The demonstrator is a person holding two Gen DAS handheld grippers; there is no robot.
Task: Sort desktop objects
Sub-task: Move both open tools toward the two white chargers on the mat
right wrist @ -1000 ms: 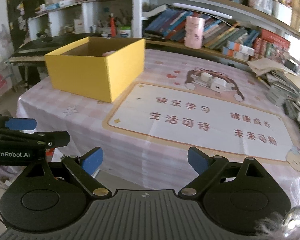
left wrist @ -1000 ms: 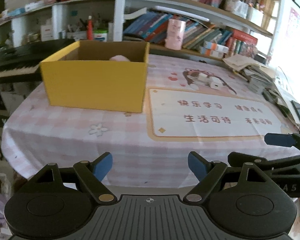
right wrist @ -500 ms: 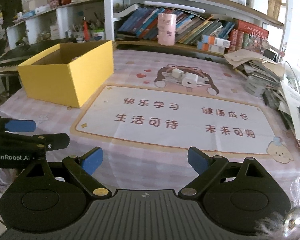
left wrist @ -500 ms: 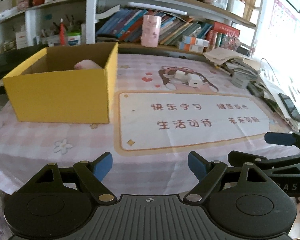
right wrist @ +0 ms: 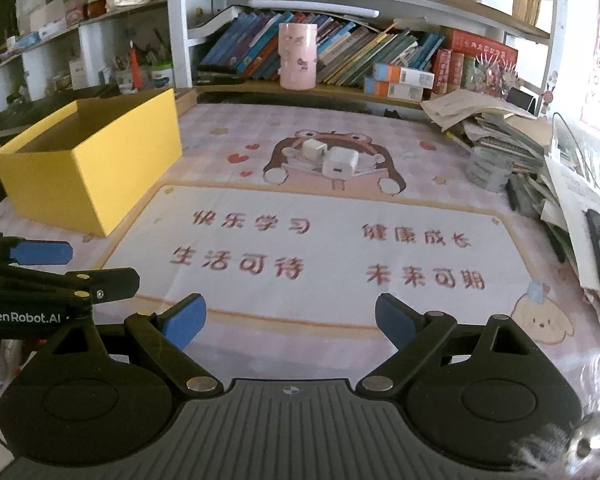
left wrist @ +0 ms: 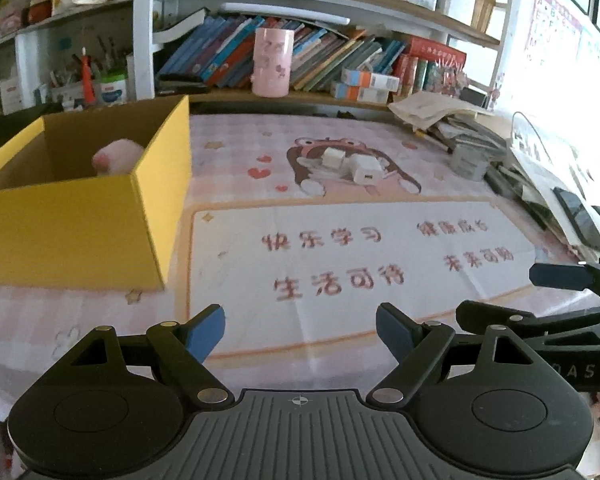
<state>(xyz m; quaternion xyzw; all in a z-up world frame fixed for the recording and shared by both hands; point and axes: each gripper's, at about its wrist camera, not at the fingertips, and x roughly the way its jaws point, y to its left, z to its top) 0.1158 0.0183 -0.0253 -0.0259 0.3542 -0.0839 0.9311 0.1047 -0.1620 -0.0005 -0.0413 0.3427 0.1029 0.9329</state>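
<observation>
one pink item already sits in the yellow box at 10 o'clock. two white chargers remain on the mat at 12, well apart from it. both the left gripper and right gripper are spread and empty.

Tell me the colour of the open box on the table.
Yellow box, seen best in the left wrist view.

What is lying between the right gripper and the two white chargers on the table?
Only the printed mat with red characters; nothing stands on that stretch. The right wrist view shows it from the open right gripper up to the white chargers.
</observation>
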